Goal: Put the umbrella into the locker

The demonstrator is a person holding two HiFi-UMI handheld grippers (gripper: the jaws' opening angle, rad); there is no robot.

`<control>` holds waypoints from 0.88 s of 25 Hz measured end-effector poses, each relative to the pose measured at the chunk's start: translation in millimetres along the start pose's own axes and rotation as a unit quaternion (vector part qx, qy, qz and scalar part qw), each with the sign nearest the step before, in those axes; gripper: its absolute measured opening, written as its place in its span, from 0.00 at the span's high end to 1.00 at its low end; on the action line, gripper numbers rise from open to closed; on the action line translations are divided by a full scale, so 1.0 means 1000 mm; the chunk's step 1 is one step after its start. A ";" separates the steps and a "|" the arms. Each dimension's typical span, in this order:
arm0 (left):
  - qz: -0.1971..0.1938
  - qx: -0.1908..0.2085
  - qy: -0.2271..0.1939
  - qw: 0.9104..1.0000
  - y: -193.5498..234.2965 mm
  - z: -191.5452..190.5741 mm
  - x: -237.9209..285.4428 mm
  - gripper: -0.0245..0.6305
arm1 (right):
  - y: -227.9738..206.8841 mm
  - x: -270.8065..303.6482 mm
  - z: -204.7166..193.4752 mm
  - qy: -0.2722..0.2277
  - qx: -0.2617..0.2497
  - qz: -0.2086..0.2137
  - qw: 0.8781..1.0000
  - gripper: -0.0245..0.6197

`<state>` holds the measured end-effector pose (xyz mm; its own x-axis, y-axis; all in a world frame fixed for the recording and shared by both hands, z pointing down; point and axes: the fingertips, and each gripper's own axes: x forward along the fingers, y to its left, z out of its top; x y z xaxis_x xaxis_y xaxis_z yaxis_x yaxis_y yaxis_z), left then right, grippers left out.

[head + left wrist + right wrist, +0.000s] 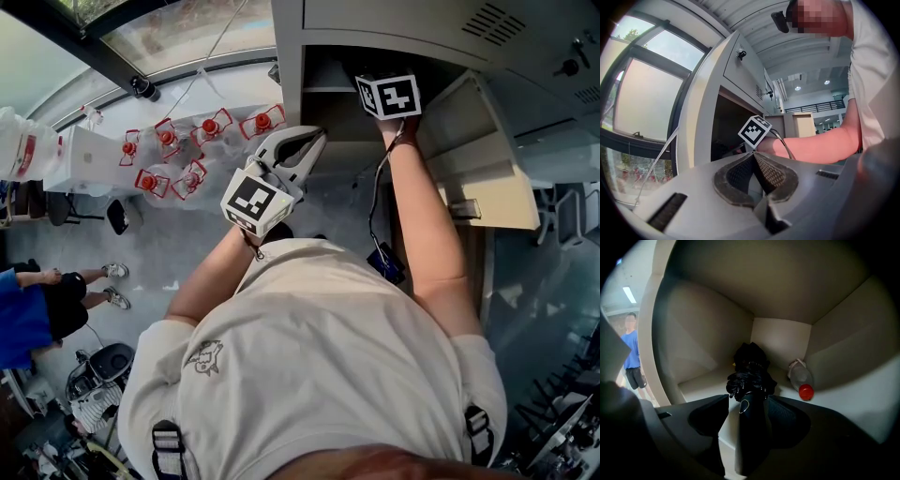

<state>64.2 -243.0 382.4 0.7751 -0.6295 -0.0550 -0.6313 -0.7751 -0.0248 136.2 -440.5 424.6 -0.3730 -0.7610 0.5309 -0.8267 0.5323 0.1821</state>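
A black folded umbrella point(750, 373) lies on the floor of the open locker compartment point(783, 333), its canopy toward the back wall. Its dark handle runs back between the jaws of my right gripper point(748, 399). The jaws stand open, with a clear gap between the left pad and the handle. In the head view only this gripper's marker cube point(389, 94) shows at the mouth of the locker point(309, 56); its jaws are hidden inside. My left gripper point(753, 155) is shut and empty, held level outside the locker, left of the right arm point(314, 141).
A clear plastic bottle with a red cap point(801, 379) lies inside the locker, right of the umbrella. The locker door point(487, 178) hangs open at the right. A person in blue point(37, 309) stands off to the left. Several red-and-white objects point(187, 150) sit on the floor beyond.
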 end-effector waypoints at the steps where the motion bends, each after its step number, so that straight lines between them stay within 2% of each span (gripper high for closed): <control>1: 0.000 -0.001 0.000 1.000 -0.001 0.000 0.000 0.94 | 0.000 -0.003 0.001 -0.007 0.000 -0.002 1.000 0.56; 9: -0.003 0.007 -0.007 1.000 -0.012 0.009 0.000 0.94 | 0.007 -0.041 0.012 -0.059 0.003 0.002 0.998 0.56; 22: -0.004 0.019 -0.008 1.000 -0.024 0.018 0.000 0.94 | 0.039 -0.115 -0.009 -0.138 0.030 -0.002 0.990 0.56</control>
<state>78.3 -223.6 365.3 0.7799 -0.6218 -0.0715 -0.6257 -0.7774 -0.0640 150.0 -329.2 378.2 -0.4634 -0.8398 0.2827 -0.8488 0.5124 0.1308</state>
